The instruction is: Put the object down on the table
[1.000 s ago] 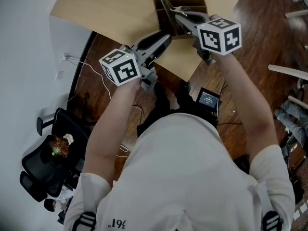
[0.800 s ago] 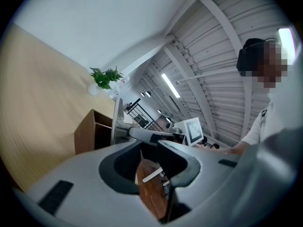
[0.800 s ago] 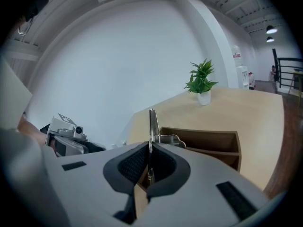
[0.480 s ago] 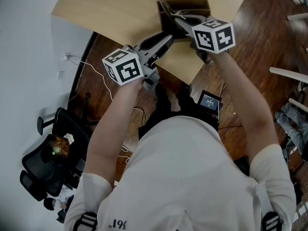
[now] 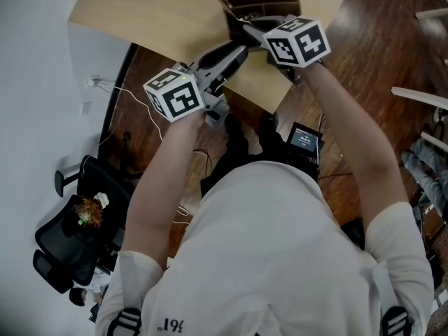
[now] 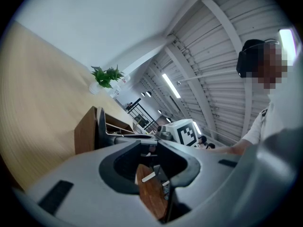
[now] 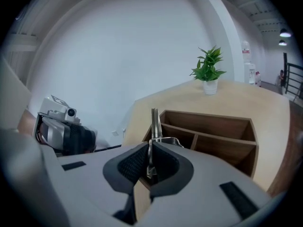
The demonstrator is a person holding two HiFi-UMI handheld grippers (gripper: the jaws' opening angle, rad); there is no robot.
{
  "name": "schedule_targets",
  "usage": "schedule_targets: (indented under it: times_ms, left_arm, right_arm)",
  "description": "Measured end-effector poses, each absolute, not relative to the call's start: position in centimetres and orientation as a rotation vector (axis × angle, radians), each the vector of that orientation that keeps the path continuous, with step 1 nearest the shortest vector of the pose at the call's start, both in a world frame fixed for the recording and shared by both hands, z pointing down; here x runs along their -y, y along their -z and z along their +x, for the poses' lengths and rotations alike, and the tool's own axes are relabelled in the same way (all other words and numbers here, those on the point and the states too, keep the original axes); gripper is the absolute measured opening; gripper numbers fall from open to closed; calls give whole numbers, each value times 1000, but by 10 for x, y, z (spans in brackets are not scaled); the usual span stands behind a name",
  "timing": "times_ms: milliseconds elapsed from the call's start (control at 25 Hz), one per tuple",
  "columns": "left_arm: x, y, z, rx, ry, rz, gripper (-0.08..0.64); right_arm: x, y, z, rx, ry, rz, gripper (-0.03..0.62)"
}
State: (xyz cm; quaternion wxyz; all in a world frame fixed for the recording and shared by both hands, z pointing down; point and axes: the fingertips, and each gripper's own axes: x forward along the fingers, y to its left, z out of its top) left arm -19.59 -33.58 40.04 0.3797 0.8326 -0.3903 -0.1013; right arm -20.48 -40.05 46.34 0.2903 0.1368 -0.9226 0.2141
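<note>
My right gripper is shut on a thin metal object that sticks up past its tips, just in front of a brown wooden organizer box. In the head view the right gripper holds that object over the box's near end, on the light wooden table. The left gripper hovers at the table's near edge, beside the right one, jaws together with nothing seen between them. The left gripper view shows the held object upright against the box.
A small potted plant stands far back on the table. Below the table edge lies dark wood floor with a small screen device, white cables and a black office chair at the left.
The right gripper has sunk with the metal object and moved closer to the box. The left gripper has stayed where it was.
</note>
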Motion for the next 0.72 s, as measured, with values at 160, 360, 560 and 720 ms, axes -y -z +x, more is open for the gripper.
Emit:
schedule_targets:
  times_ms: [160, 360, 560, 720]
  left_arm:
    - [336, -399, -199, 1008, 261, 2119, 83]
    - [331, -399, -201, 1017, 254, 2121, 83]
    - [326, -395, -202, 1022, 249, 2123, 83]
    - [324, -395, -201, 1016, 253, 2135, 83]
  right_arm:
    - [405, -458, -206, 2471, -571, 372, 6]
    - [407, -457, -201, 2479, -574, 413, 35]
    - [410, -452, -194, 2480, -527, 478, 93]
    - [411, -450, -187, 2482, -506, 512, 107]
